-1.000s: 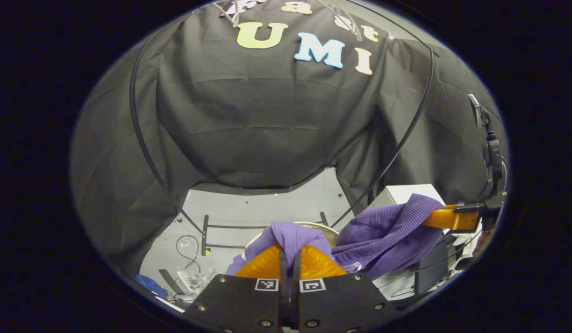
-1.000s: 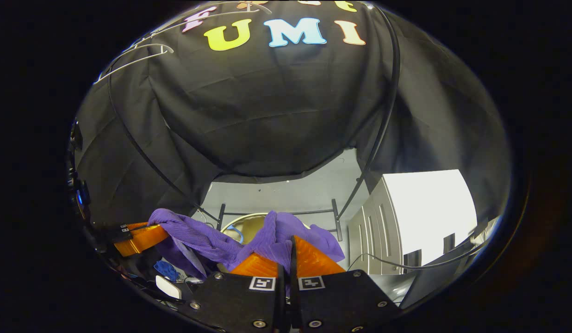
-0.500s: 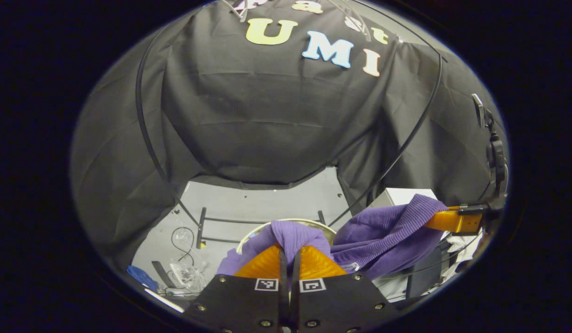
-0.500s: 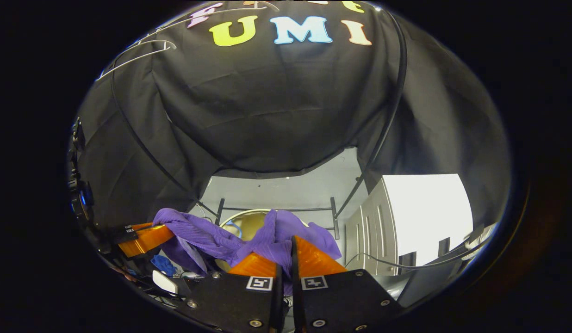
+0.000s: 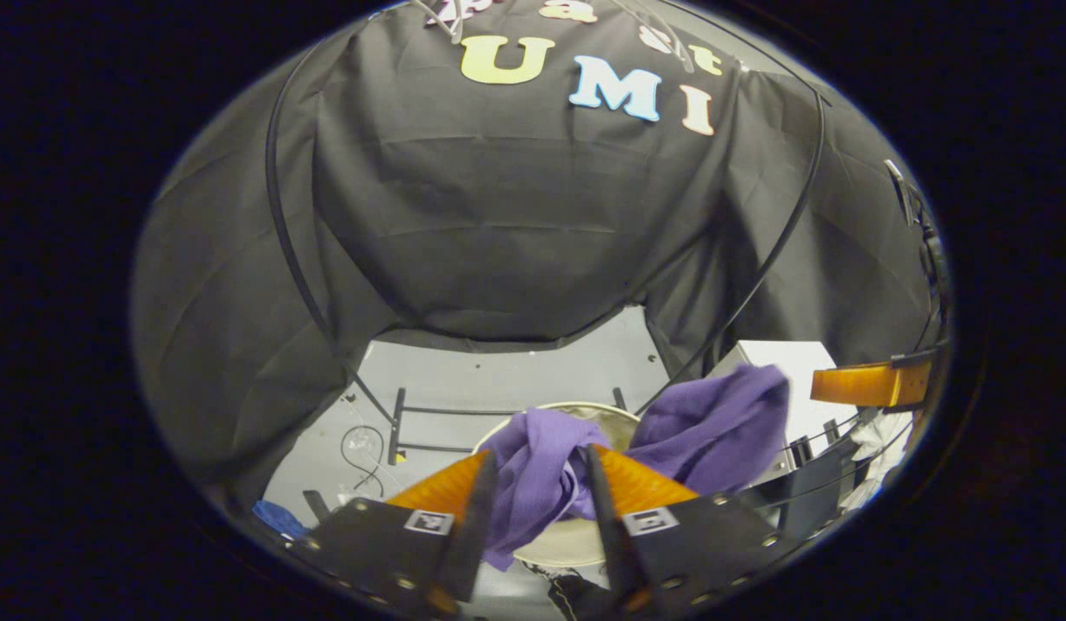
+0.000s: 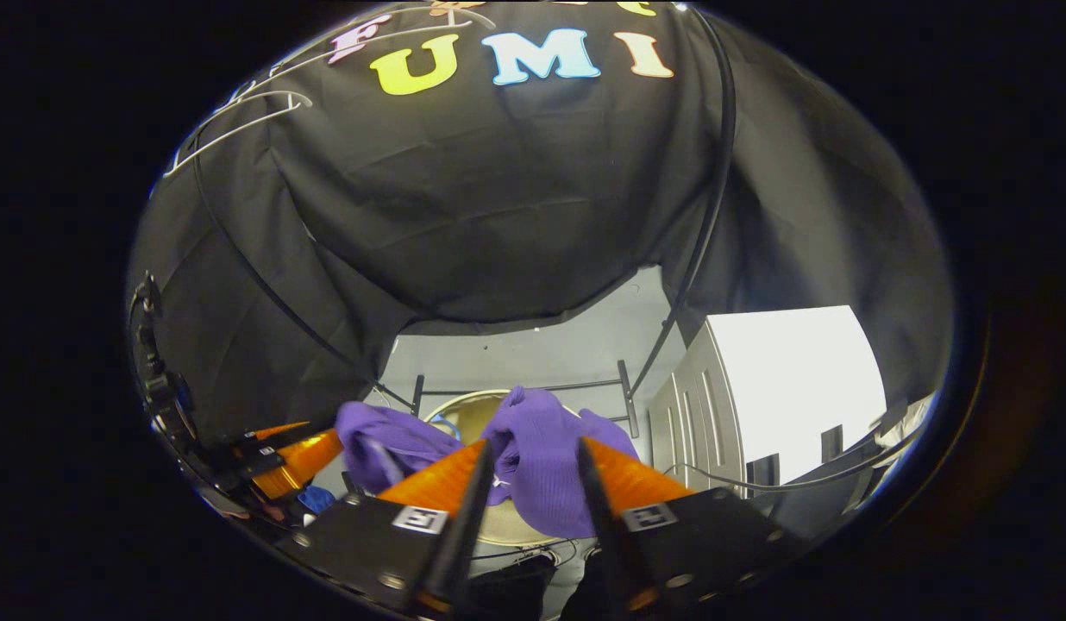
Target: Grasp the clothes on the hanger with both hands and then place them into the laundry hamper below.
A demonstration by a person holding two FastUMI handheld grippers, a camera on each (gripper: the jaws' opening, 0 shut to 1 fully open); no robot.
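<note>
The purple garment (image 5: pixel 533 470) hangs loose between the spread orange fingers (image 5: pixel 438 492) of my left gripper (image 5: pixel 537 455), which is open. Its other end (image 5: pixel 714 423) is blurred and apart from my right gripper (image 5: pixel 869 384) at the right. Below it is the round cream laundry hamper (image 5: pixel 576 542). In the right gripper view, the garment (image 6: pixel 542 470) sags between the open right gripper's (image 6: pixel 533 444) fingers above the hamper (image 6: pixel 451 401), and my left gripper (image 6: pixel 300 453) is at the lower left. White hangers (image 6: pixel 231 129) hang high on the left.
A white cabinet (image 6: pixel 783 379) stands to the right of the hamper. A black rack bar (image 6: pixel 516 388) runs along the grey floor behind it. Cables (image 5: pixel 360 444) and a blue item (image 5: pixel 279 517) lie on the floor at the left.
Both grippers have opened and let go of the purple garment. The cloth has slipped off the right gripper's fingers and sags lower over the hamper.
</note>
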